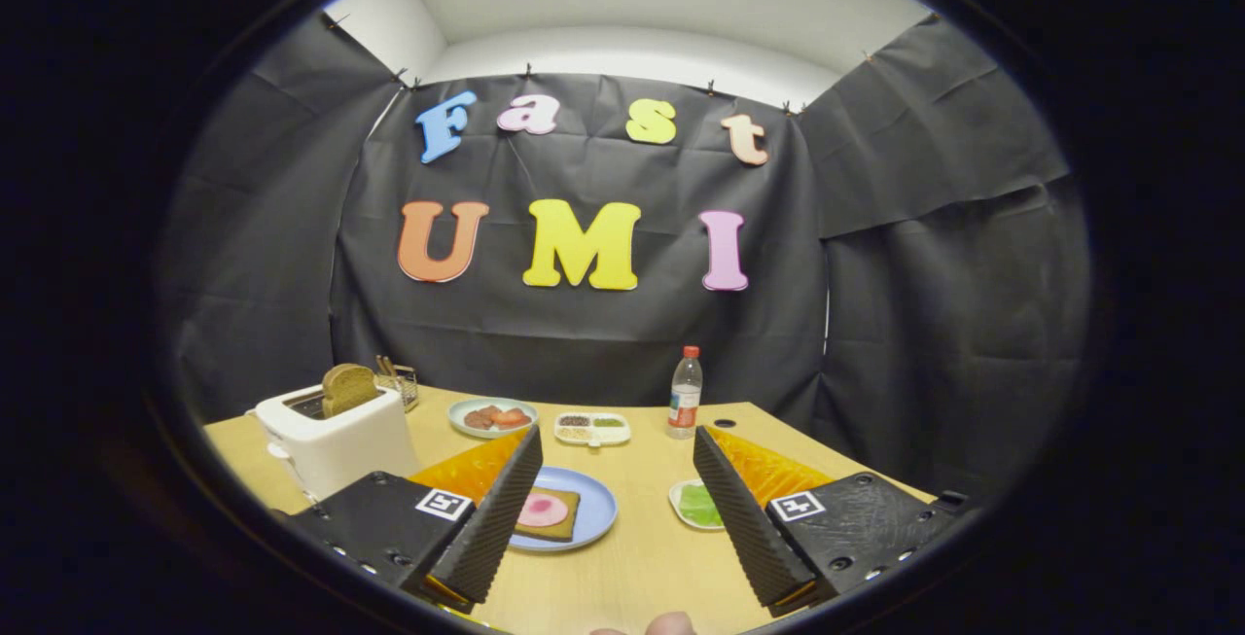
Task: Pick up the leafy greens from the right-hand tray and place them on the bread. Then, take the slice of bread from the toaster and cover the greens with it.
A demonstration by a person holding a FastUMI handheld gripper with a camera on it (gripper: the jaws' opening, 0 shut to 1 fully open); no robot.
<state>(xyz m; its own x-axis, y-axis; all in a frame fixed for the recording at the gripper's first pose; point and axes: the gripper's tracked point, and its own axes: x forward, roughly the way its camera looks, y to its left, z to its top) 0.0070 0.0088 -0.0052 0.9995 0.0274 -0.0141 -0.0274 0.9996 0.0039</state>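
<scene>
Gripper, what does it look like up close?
The gripper has two long wedge-shaped fingers with ribbed, bumpy inner faces. Each sits on a dark block with screws and a small square black-and-white marker. See-through orange panels run along the outer sides.

Pale wood-tone tabletop [642,567]. White toaster [336,440] near left edge, brown bread slice [347,388] in slot. Blue plate [593,509] mid-table: brown bread [548,524], pink round slice [542,509]. Bright green leafy greens [698,505] on white tray [678,491] toward right edge. Clear bottle [686,394], red cap, at far edge.
</scene>
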